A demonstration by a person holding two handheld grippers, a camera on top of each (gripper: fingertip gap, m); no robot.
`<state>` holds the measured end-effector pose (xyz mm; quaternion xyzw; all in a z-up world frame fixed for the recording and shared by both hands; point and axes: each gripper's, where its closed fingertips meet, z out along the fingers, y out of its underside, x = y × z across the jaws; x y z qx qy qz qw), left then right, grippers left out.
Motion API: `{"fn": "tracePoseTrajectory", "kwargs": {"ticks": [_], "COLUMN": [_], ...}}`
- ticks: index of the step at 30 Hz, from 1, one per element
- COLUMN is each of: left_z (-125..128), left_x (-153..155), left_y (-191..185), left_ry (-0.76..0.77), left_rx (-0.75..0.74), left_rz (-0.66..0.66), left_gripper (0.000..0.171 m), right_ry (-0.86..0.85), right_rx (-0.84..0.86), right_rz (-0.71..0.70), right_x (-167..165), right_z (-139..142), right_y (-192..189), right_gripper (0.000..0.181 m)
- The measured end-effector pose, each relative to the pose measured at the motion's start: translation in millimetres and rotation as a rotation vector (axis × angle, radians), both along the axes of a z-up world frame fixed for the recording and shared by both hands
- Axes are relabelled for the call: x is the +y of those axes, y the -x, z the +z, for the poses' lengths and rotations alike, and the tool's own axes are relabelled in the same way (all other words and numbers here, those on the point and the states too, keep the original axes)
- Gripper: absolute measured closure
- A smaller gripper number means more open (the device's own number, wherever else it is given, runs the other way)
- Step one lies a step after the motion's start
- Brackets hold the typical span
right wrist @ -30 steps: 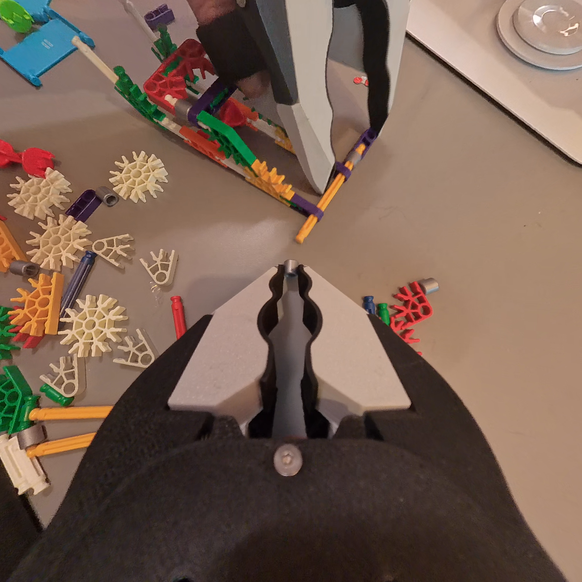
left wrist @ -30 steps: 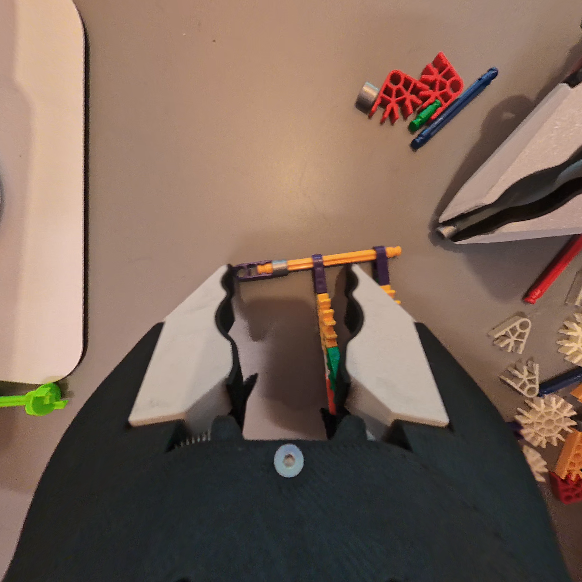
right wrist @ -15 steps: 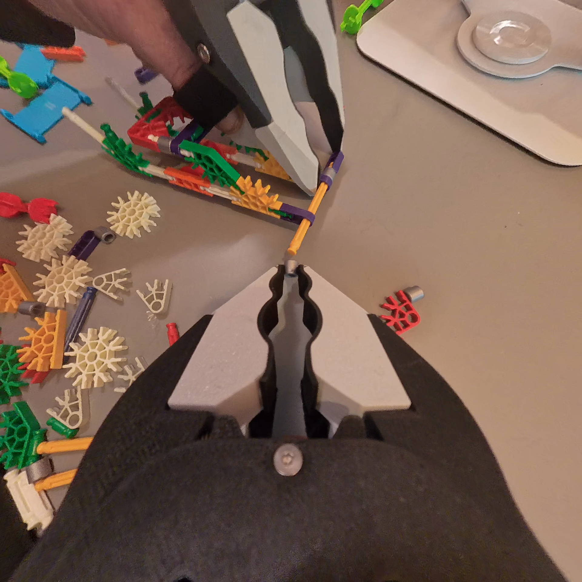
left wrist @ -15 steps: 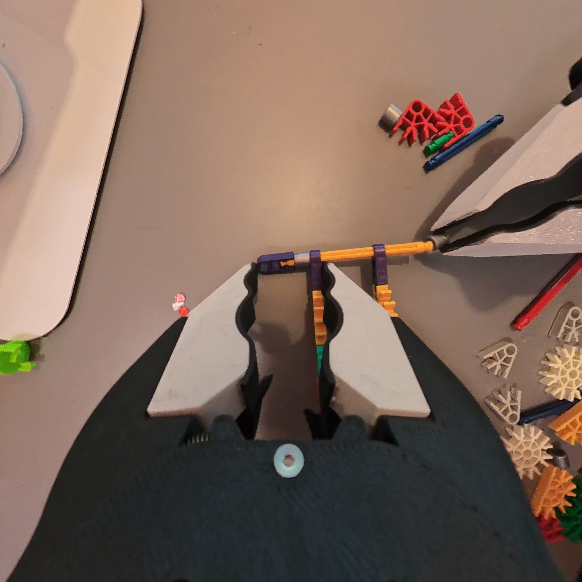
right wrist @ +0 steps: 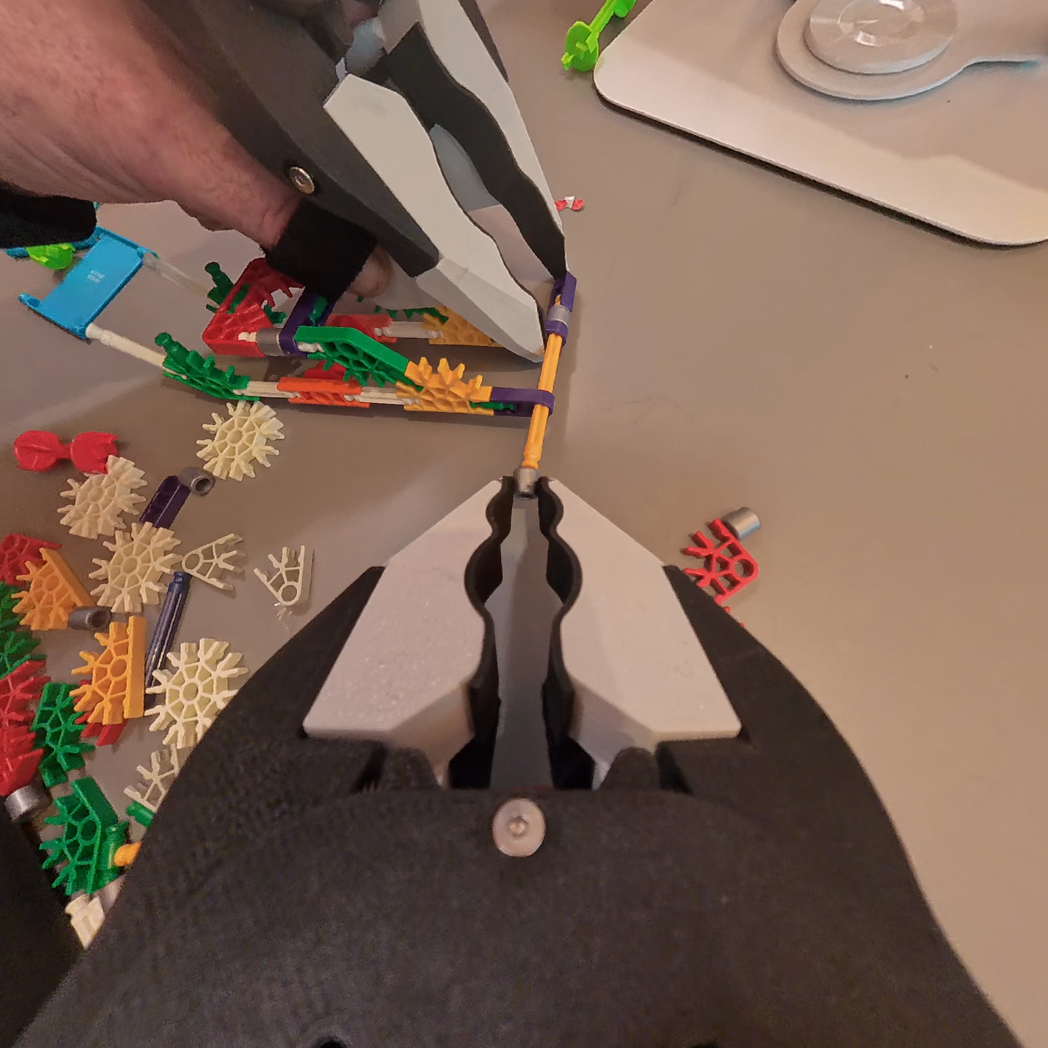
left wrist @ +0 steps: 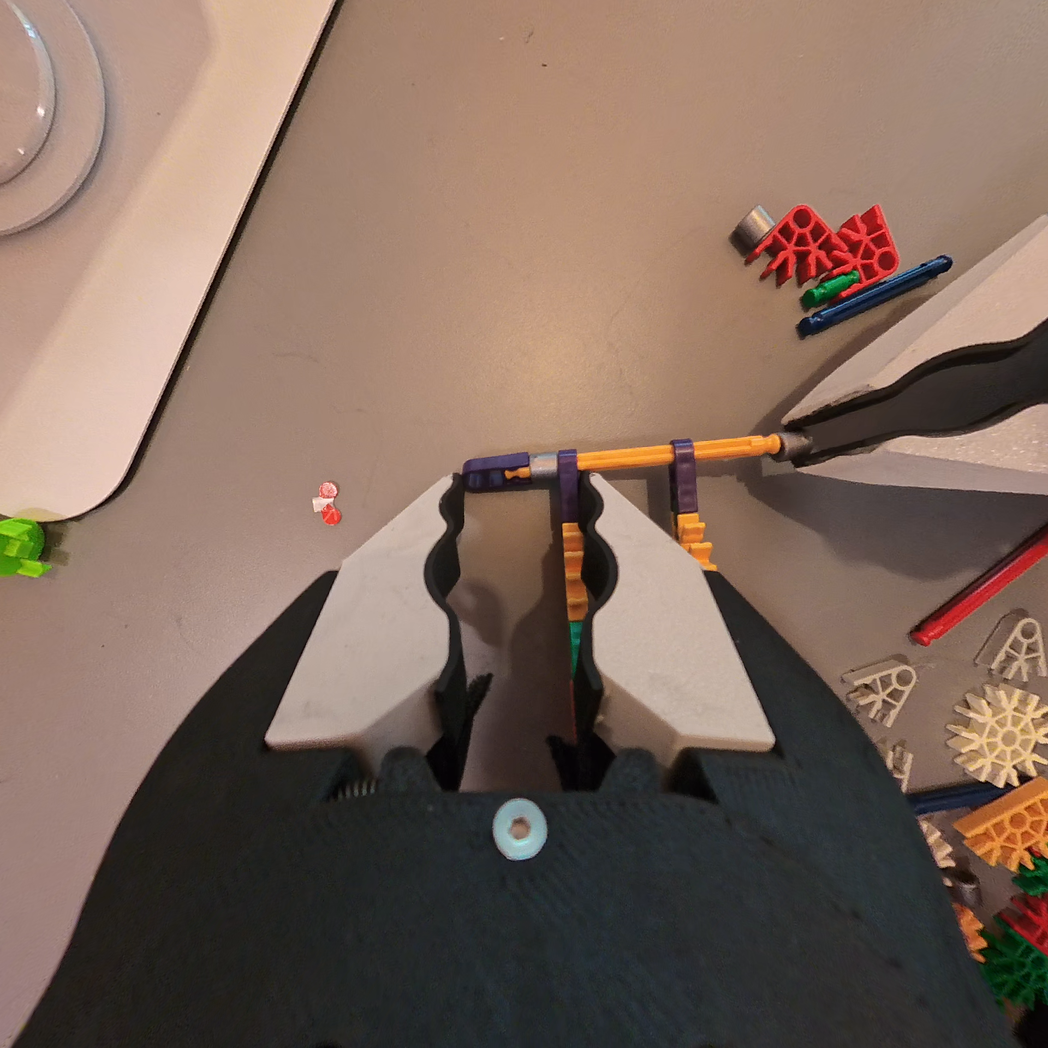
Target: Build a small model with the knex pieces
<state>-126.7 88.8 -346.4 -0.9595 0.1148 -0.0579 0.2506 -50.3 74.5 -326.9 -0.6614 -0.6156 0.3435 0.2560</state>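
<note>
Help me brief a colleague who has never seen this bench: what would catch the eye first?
The right gripper, shut on a small grey metal sleeve, meets the tip of a slim orange plastic rod mid-table. That rod crosses the end of a colourful toy construction frame, over which the open left gripper is set. Loose cream snowflake connectors lie scattered beside the frame.

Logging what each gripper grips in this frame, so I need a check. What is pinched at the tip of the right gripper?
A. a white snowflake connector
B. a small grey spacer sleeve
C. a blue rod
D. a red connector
B: the right gripper is shut on the small grey spacer sleeve, which meets the free end of the yellow rod; the left wrist view shows the same.
</note>
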Motion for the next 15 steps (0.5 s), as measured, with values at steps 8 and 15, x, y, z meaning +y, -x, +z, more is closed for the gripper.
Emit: {"fn": "tracePoseTrajectory", "kwargs": {"ticks": [8,15], "left_z": [-0.3,-0.4], "left_x": [-2.1,-3.7], "left_y": [-2.9,-7.9], "left_ry": [-0.005,-0.008], "left_rx": [0.012,0.031], "left_rz": [0.014,0.014], "left_gripper": [0.135,0.135], "right_ry": [0.055,0.086], "right_rx": [-0.01,-0.048], "right_rz": [-0.031,-0.046], "right_x": [-0.9,-0.2], "right_z": [-1.8,-4.4], "right_y": [0.1,8.8], "right_gripper": [0.175,0.175]}}
